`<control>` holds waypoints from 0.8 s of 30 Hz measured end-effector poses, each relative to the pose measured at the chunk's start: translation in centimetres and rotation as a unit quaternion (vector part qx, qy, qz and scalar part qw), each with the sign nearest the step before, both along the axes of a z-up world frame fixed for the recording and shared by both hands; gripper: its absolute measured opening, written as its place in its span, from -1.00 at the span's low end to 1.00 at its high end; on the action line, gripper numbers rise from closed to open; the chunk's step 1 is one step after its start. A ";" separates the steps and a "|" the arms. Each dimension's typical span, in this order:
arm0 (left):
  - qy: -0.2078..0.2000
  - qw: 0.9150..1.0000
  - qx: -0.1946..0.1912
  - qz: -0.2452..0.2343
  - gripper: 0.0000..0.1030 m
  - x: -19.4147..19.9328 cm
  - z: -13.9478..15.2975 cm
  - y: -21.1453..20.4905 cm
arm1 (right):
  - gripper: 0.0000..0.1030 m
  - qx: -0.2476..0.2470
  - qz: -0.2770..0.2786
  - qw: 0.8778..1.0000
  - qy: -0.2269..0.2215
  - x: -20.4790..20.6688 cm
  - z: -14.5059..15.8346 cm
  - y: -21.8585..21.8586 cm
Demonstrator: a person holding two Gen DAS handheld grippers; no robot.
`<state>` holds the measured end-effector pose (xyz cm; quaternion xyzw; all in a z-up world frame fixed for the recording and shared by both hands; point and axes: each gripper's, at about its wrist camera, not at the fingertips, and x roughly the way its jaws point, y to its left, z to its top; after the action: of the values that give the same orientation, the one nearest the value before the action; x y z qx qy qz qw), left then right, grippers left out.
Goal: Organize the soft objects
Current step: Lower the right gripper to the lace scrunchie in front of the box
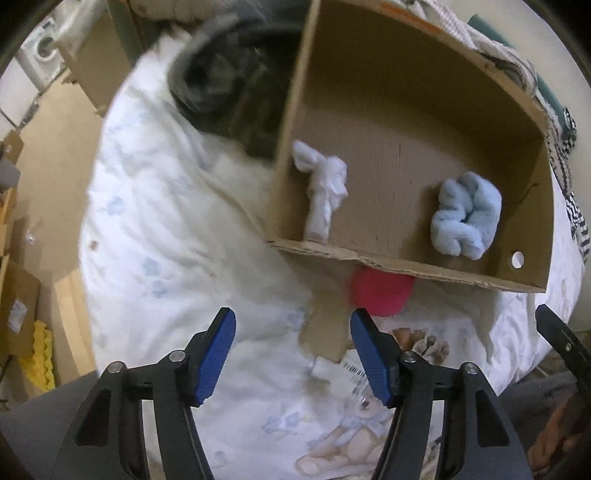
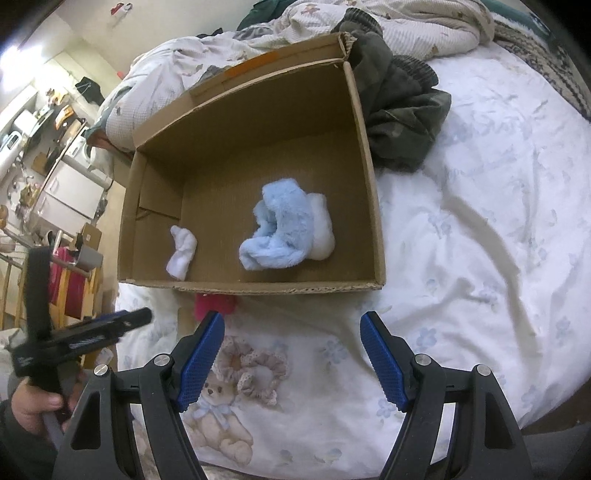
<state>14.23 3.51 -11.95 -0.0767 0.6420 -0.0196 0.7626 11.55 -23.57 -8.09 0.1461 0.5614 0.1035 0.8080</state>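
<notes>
An open cardboard box (image 1: 402,264) (image 2: 373,177) lies on the bed. Inside it are a light blue fluffy cloth (image 1: 465,214) (image 2: 280,229) and a small white cloth (image 1: 325,188) (image 2: 181,251). A pink soft object (image 1: 380,293) (image 2: 216,304) lies on a box flap just outside the near wall, partly hidden by it. My left gripper (image 1: 293,323) hangs open above the bedsheet, its right pad close to the pink object, nothing between the pads. My right gripper (image 2: 291,325) stands open over the sheet in front of the box, holding nothing. The left gripper (image 2: 125,321) also shows in the right wrist view, held by a hand (image 2: 33,402).
A dark green garment (image 2: 402,110) (image 1: 229,81) is heaped beside the box. A white bedsheet with bear prints (image 2: 461,229) (image 1: 166,229) covers the bed. A crumpled blanket (image 2: 406,18) lies behind the box. Cardboard boxes (image 1: 18,314) and a washing machine (image 1: 42,55) stand on the floor to the left.
</notes>
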 end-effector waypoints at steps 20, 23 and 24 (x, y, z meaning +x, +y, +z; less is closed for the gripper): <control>0.042 0.998 -0.035 -0.015 -0.84 0.7 -3.2 -2.0 | 0.56 -0.016 0.009 0.999 0.029 1.4 -2.2 1.0; 0.021 0.999 -0.038 -0.009 -0.86 0.4 -1.6 -1.3 | 0.56 -0.015 0.011 0.999 0.032 1.3 -2.4 1.0; 0.012 0.999 -0.035 -0.010 -0.86 0.3 -1.0 -1.2 | 0.56 -0.016 0.012 0.999 0.033 1.3 -2.5 1.1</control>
<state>14.51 2.36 -12.97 -0.0973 0.6509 -0.0485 0.7513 12.80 -22.51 -10.61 0.1301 0.5914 0.0990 0.7897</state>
